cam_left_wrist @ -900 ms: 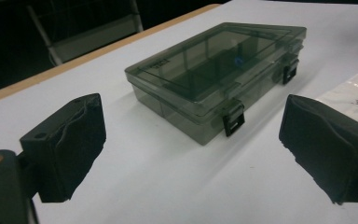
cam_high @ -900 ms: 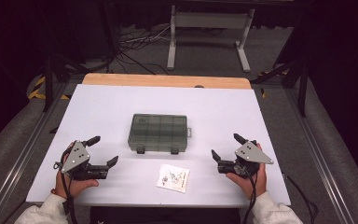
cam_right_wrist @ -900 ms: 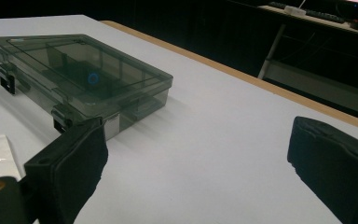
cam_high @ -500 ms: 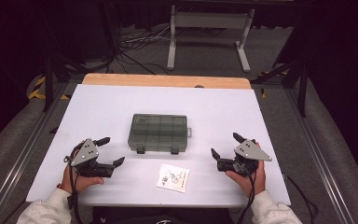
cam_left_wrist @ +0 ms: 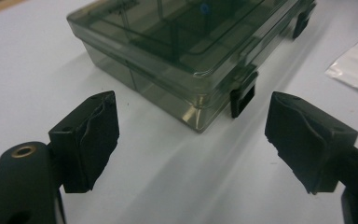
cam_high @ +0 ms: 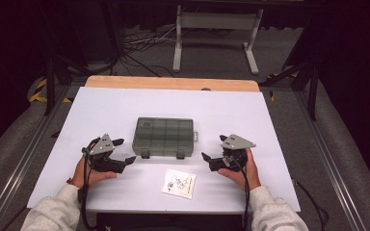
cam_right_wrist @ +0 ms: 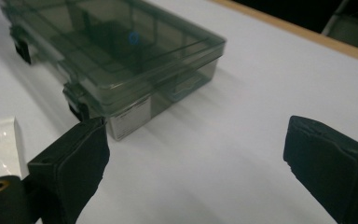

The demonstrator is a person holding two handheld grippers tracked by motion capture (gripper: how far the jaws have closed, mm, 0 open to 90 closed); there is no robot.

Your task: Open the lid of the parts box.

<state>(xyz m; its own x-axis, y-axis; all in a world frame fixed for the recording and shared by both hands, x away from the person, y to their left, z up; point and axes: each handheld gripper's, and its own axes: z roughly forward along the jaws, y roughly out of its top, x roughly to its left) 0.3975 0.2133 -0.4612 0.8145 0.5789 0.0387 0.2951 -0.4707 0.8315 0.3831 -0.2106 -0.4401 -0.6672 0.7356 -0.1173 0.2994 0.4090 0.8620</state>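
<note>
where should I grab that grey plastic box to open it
Take a black latch on the front edge of the box, coming from the near side. The box lies flat and shut, and both latches stick out toward the open left gripper and right gripper.

No readable text, dark print on small white packet [cam_high: 179,183] too blurred to read

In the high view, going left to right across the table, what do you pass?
Left gripper, jaws open → smoky compartment box, closed → small plastic bag at the near edge, its span overlapping the box's right part → right gripper, jaws open.
</note>
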